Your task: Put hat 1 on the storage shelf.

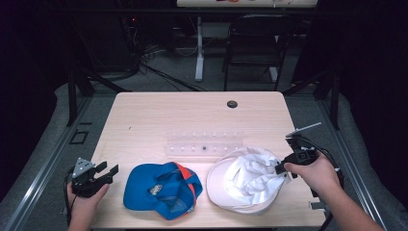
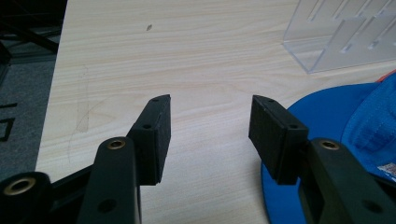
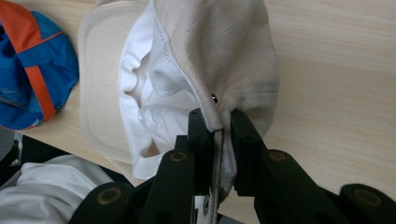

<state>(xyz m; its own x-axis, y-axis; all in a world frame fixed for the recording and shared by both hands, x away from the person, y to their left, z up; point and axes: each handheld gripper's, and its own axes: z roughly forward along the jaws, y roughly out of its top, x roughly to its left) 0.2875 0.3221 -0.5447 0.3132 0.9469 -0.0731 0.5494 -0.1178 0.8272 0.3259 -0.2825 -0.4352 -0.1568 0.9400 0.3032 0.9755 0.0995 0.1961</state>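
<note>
**Right gripper pinches the back edge of the cream cap; left gripper waits spread**

Nearest the person, at the front edge of the table (image 1: 144,108), lie two caps side by side. The cream cap (image 1: 248,180) sits at the front right, upside down, its white lining facing up. Its long axis runs roughly left to right across the table: the flat brim points left, toward the blue cap, and the crown's back edge points right, toward the right hand. The right gripper (image 1: 280,168) has its jaws pressed together on that back edge; in the right gripper view the cream fabric (image 3: 219,116) is bunched between the two black pads, and the crown hangs open from the grip, its edge lifted off the wood.

The blue cap (image 1: 161,189), with an orange stripe, lies just left of the cream one, close but apart from it, also with its inside up.

The left gripper (image 1: 109,172) is at the front left corner, held in the left hand (image 1: 85,197). Its jaws stand spread with only bare wood between them; in the left gripper view the blue cap's brim (image 2: 322,116) lies just beside the right-hand jaw.

Farther back, behind both caps near the table's middle, stands a clear plastic rack (image 1: 204,143). Beyond it, near the far edge, is a dark cable hole (image 1: 232,104).
</note>
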